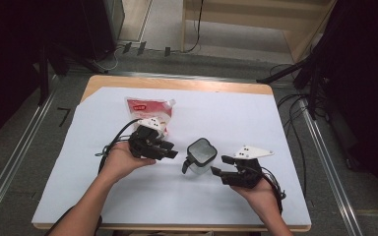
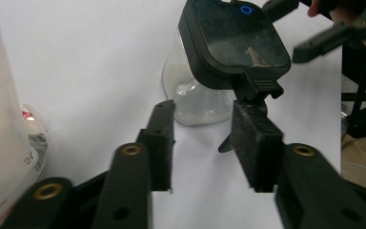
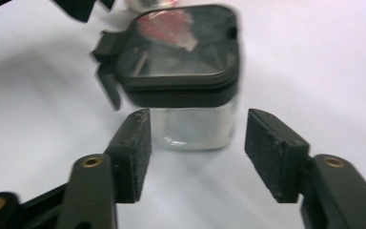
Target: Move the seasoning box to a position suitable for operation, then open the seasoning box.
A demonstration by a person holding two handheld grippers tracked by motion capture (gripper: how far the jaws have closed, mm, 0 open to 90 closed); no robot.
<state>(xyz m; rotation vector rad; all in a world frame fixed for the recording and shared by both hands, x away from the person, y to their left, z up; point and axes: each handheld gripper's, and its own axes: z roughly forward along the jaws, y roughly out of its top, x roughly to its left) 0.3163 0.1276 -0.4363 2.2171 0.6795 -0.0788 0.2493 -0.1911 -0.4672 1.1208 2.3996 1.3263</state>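
Observation:
A clear square jar [image 1: 200, 156] with a black clip lid stands on the white sheet at the table's middle. In the left gripper view the jar [image 2: 205, 98] sits just beyond my open left gripper [image 2: 205, 143], its lid latch close above the right pad. Seen from above, my left gripper [image 1: 170, 151] is to the jar's left. My right gripper [image 1: 218, 166] is open to the jar's right. In the right gripper view the jar [image 3: 190, 119] stands straight ahead of the open right gripper [image 3: 195, 148], apart from both pads. A white pouch with a red label [image 1: 150, 110] lies behind the left gripper.
The white sheet [image 1: 103, 191] covers most of the wooden table [image 1: 177, 82]. In the left gripper view a clear plastic container [image 2: 2, 129] stands close at the left edge. Black stands and cables ring the table at the far corners.

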